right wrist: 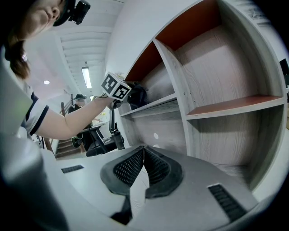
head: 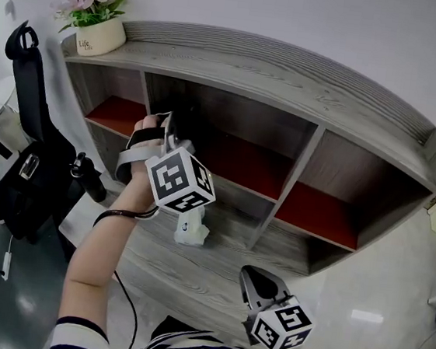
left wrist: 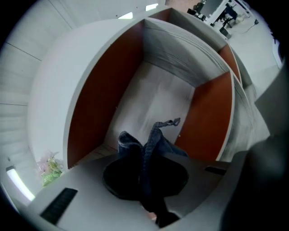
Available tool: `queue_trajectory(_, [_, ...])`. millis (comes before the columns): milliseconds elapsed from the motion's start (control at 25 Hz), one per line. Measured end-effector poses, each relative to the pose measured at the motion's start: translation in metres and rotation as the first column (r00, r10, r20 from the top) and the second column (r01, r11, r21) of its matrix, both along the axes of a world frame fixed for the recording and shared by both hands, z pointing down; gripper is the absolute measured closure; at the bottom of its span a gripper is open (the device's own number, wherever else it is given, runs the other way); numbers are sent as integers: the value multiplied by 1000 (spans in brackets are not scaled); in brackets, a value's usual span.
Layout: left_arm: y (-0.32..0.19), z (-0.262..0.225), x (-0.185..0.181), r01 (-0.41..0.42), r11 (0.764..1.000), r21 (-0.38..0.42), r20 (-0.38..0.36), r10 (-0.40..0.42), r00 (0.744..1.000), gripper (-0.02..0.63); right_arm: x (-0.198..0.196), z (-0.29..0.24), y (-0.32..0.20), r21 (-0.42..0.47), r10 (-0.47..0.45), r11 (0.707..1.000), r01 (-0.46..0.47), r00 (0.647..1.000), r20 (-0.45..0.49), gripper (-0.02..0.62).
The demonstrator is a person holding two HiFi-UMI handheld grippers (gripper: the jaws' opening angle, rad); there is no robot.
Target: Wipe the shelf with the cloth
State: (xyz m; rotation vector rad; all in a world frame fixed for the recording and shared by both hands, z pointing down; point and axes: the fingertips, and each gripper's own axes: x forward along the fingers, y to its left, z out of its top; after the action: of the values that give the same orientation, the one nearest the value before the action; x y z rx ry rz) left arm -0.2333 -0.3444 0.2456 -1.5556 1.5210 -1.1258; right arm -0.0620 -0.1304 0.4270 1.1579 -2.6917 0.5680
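The left gripper (left wrist: 145, 179) is held up on a raised arm at the shelf (head: 306, 90). Its jaws are clamped on a dark blue cloth (left wrist: 151, 144), whose loose end points into the red-sided compartment (left wrist: 153, 94) straight ahead. The right gripper (right wrist: 143, 151) sits low before the shelf's lower bays, jaws pressed together on nothing. Above and left of the left gripper, a pot (head: 101, 37) on the shelf top holds pink flowers.

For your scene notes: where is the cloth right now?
In the left gripper view, the dark cloth is pinched in the left hand-held gripper, held before a red-walled shelf compartment.
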Motion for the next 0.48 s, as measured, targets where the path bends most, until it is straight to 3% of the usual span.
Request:
queue_trajectory(120, [1,-12,17,-39,997,64,-54,43,998,571,1,1,0,-1,2,1000,-2,1000,-3,569])
queue_trajectory(280, [2,-20,41,-109,991,75,-219,123,968,571,7,3,-1,-6,18,1000,-18,1000,-8,569])
queue_trajectory(400, [2,-21,60,-160,985,58,-352,170,920,571,11,1,-2,-3,27,1000,-27,1000,-8,569])
queue_trajectory(480, [1,-22,73,-207,977,57,-460,209,863,571,15,1,-3,-2,35,999,-35,999,-8,569])
